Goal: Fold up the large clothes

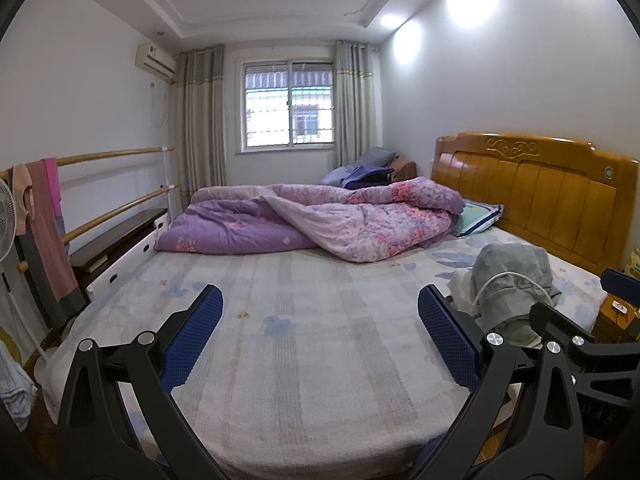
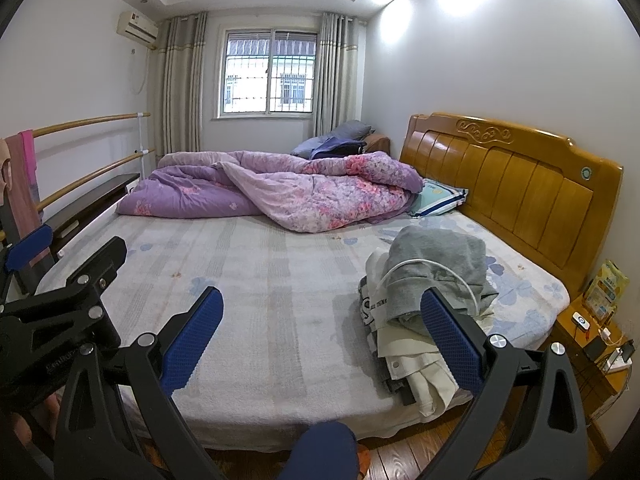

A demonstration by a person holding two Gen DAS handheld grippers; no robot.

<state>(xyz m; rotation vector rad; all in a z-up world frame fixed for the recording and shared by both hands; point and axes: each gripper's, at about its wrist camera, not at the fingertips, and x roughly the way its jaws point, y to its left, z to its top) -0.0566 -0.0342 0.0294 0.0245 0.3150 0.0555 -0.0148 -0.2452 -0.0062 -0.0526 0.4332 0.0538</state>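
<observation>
Both grippers are hovering over the near edge of the bed with jaws spread wide, nothing in them: left gripper (image 1: 320,320), right gripper (image 2: 322,322). The rumpled heap of grey and cream clothes (image 2: 428,304) is sitting on the pale floral-print bed sheet (image 2: 272,280) toward the right, long axis running from the near edge toward the orange wooden headboard (image 2: 516,192). Beyond it a purple floral quilt (image 2: 280,192) is lying bunched. Only the right view is showing the wooden bedside table (image 2: 580,332).
</observation>
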